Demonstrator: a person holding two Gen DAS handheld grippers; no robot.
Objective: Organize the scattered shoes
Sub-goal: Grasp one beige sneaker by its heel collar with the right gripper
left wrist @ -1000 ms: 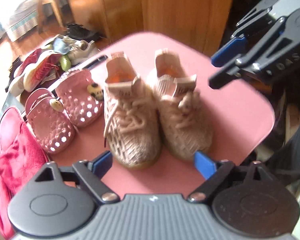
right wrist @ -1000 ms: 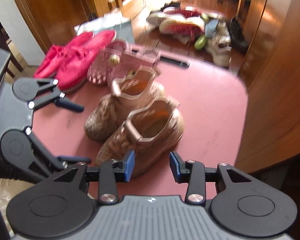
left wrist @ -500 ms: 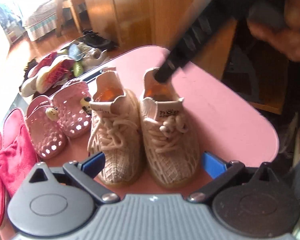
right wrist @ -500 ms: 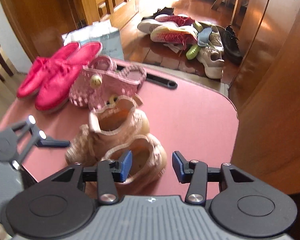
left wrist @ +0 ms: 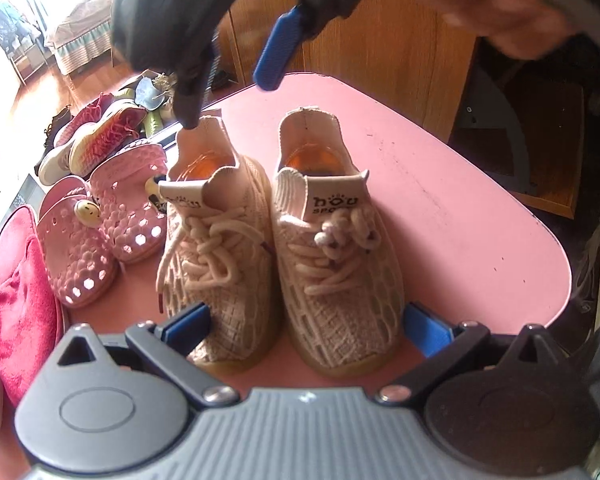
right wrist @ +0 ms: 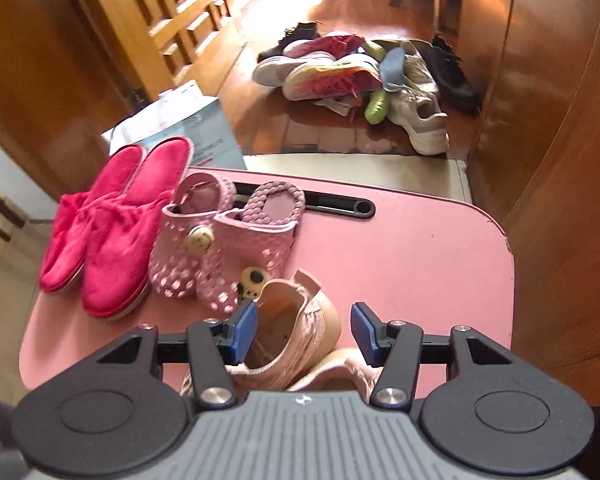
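Behind right tool [right wrist: 304, 334] – opening, heel between – beige sneakers [right wrist: 296, 332] half hidden; left tool [left wrist: 304, 320] wide.

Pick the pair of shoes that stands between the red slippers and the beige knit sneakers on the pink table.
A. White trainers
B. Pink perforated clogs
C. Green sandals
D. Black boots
B: on the pink table, the pink perforated clogs sit right of the red slippers and left of the beige knit sneakers in the left wrist view.
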